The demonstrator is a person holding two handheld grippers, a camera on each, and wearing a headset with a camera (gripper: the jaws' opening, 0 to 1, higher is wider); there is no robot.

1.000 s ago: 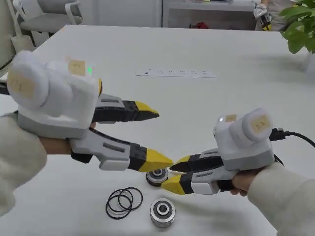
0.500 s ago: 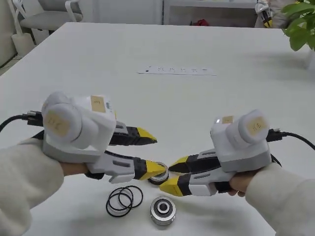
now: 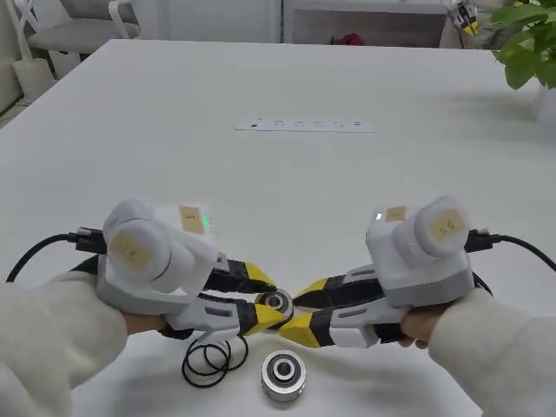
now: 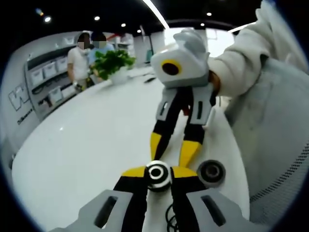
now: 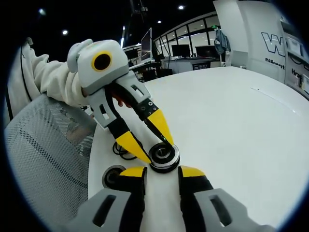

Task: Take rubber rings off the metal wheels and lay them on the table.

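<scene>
I hold a gripper in each hand low over a white counter (image 3: pixel 174 130), and the two point inward, tip to tip.

At 9 o'clock in the head view is my left gripper (image 3: pixel 272 300). Its yellow-tipped jaws are drawn in most of the way and clamp a small metal wheel (image 3: pixel 278 302), with one tip at the wheel's 12 o'clock edge and the other at its 6 o'clock edge. In the left gripper view the wheel sits squarely between my two tips, touching both. It is right down at the counter; I cannot tell whether it rests there or is lifted a little. I also cannot tell whether a rubber ring is on its rim.

At 7 o'clock from the held wheel, a loose cluster of thin black rubber rings (image 3: pixel 213 354) lies flat on the counter, the loops overlapping. At 6 o'clock from the held wheel, near it but apart, a second wheel (image 3: pixel 284 374) lies flat on its side, just right of the rings.

At 3 o'clock is my right gripper (image 3: pixel 291 314). Its jaws are parted and hold nothing, with the tips just beside the held wheel on its right side. In the right gripper view the wheel sits just ahead of the gap between them.

Far off at 12 o'clock a white power strip (image 3: pixel 304 125) lies flat. A green plant (image 3: pixel 526 48) fills the 1 o'clock corner.
</scene>
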